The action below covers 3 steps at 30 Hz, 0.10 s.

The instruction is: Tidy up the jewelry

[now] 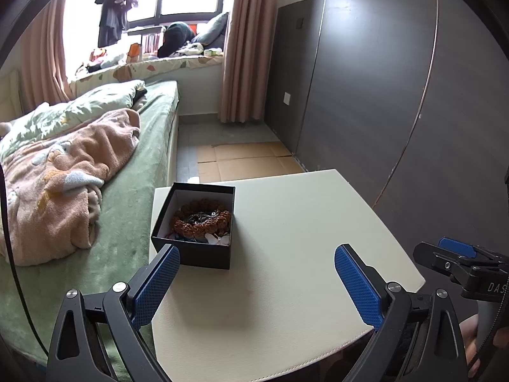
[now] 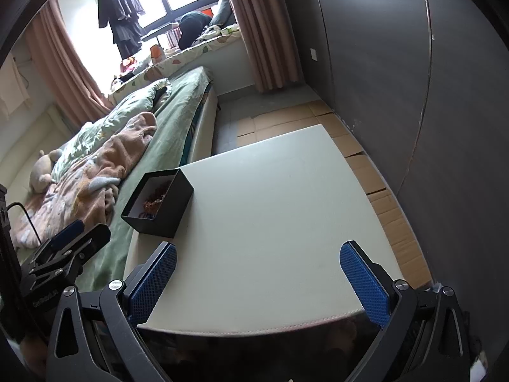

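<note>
Bracelets (image 1: pixel 201 219) already inside box (image 1: pixel 191 256); table (image 1: pixel 286 222) beside box bare. Left gripper (image 1: pixel 257 281), right gripper (image 2: pixel 258 278): jaws spread, holding nothing.

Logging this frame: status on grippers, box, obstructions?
Left gripper open, empty. Right gripper open, empty. Black box on table, lid off, bead bracelet inside. Nothing blocking.

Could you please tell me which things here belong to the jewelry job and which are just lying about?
Job: black box, brown bead bracelet inside, left claw, right claw, white table.

Lying about: pink blanket, bed, floor cardboard.
</note>
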### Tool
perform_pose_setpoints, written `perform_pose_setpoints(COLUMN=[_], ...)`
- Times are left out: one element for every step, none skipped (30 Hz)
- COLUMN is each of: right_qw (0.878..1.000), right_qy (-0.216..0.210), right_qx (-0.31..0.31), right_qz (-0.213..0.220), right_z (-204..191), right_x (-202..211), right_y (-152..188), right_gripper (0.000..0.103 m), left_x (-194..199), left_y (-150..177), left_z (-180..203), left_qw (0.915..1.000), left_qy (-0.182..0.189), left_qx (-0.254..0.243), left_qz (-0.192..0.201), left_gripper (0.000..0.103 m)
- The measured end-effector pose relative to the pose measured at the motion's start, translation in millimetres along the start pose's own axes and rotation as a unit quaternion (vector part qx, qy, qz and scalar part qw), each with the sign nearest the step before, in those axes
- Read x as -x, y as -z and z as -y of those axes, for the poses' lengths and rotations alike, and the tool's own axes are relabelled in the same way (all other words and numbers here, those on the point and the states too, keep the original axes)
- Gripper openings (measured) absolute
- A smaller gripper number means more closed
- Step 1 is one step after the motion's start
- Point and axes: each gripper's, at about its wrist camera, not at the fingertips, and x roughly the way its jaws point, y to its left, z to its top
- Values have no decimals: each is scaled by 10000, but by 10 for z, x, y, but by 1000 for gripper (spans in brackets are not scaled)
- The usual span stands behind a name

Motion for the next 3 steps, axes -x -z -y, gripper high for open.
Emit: perform_pose_setpoints(right_qw=[10000,10000,10000], right_qy=[10,14,18], right_qx=[7,13,18], right_qz=[-4,-13,-27], right_z=[-4,-8,-12], right_x=[0,-2,-9], right_y=[7,14,17], right_gripper=[103,103,103], left_x=[-3,0,1], left_y=[-1,-1,-1], left_z=[2,-1,-4], left_qw=[10000,10000,10000], left_qy=[7,16,31], left_qx=[4,6,9], left_qz=[-5,-12,-25], left_gripper=[98,98,98])
